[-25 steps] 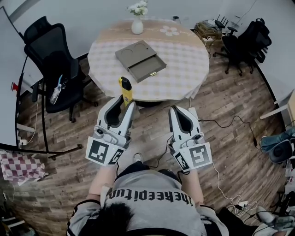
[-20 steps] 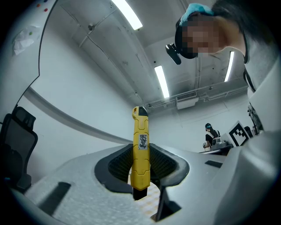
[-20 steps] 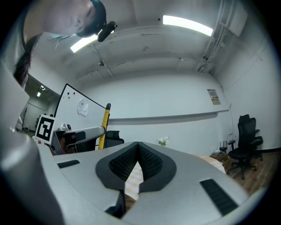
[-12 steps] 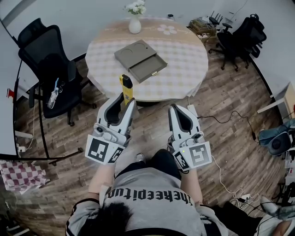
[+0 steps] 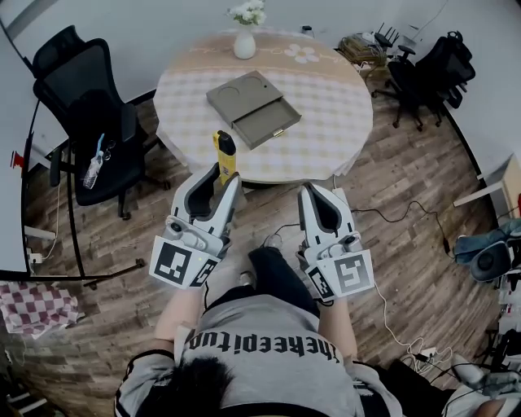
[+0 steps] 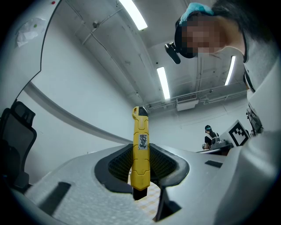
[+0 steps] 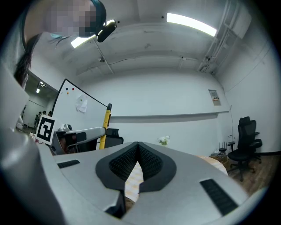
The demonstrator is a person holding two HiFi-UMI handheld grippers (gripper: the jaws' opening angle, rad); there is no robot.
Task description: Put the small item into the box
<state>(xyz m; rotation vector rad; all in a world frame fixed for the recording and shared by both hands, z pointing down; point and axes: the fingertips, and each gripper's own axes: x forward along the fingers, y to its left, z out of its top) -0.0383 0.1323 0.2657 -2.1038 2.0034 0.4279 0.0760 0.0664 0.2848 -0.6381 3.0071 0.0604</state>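
Done so far: The small thing, a yellow cutter (image 6: 141, 151), is off the table and held up in the air. That looks like the first part of the job, finished.
Left to do: The cutter is not in the box (image 5: 244, 96) yet. I think it has to be carried over the table (image 5: 334, 98), brought down to the box and let go there.
Where the cutter is: It stands upright in the left tongs (image 5: 225, 181), with its top end poking up past the tips. In the head view it shows in front of the near edge of the table, apart from the box.
Left tongs: They pinch the cutter near its lower end. The black bit at the bottom sticks out below the pads.
Right tongs (image 5: 309, 195): They are pressed together at the tips and nothing is between them. They hang beside the left tongs, short of the table.
Box: It is flat and grey and lies near the middle of the table. Its top has two round dents.
Drawer (image 5: 269, 124): It is pulled out of the box toward the person. It looks empty, so there seems to be room for the cutter.
Vase (image 5: 244, 45): It stands at the far edge of the table with white flowers (image 5: 248, 12) in it.
How far along: About halfway, I would say. The cutter is picked up but not yet put in.
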